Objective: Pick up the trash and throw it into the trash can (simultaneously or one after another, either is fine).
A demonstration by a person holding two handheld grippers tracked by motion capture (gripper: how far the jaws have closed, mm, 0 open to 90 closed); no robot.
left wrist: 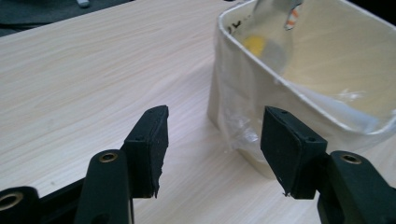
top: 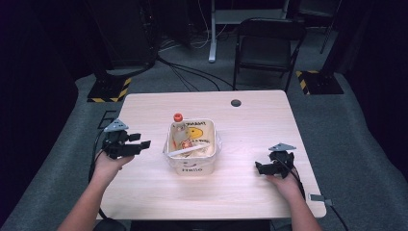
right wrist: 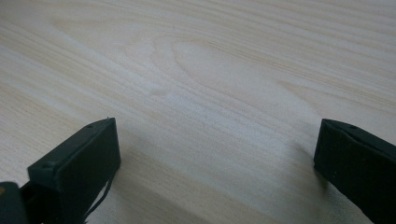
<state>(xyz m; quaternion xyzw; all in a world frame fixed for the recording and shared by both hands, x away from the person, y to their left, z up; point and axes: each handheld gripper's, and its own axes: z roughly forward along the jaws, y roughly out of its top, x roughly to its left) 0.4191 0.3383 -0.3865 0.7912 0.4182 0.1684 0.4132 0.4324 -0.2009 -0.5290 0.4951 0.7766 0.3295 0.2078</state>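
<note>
Tub of cream-white plastic, squarish, with soft rounded walls and printed lettering on its front (top: pixel 191 153), is sitting near the middle of the pale wood-grain table (top: pixel 250 125). A small clear bottle with an orange cap (top: pixel 178 129) is leaning inside it at the far left corner, cap poking above the rim, and a white strip-like item, too blurred to identify, is lying across the inside. A crinkled clear film seems to be clinging to the tub's wall in the left gripper view.

Handling, as a judgement: the tub is looking light and thin-walled, likely flexing under a squeeze, and smooth enough to slip. The rim or a corner edge is offering the stiffest hold. The bottle may be tipping if the tub is jolted.

The left claw (left wrist: pixel 212 149) is hovering just beside the tub's near left corner, jaws spread apart and holding nothing. The right claw (right wrist: pixel 215 168) is sitting low over bare table, well apart from the tub on the person's right, jaws wide and empty.

A black folding chair (top: pixel 267 45) is standing beyond the table's far edge.
</note>
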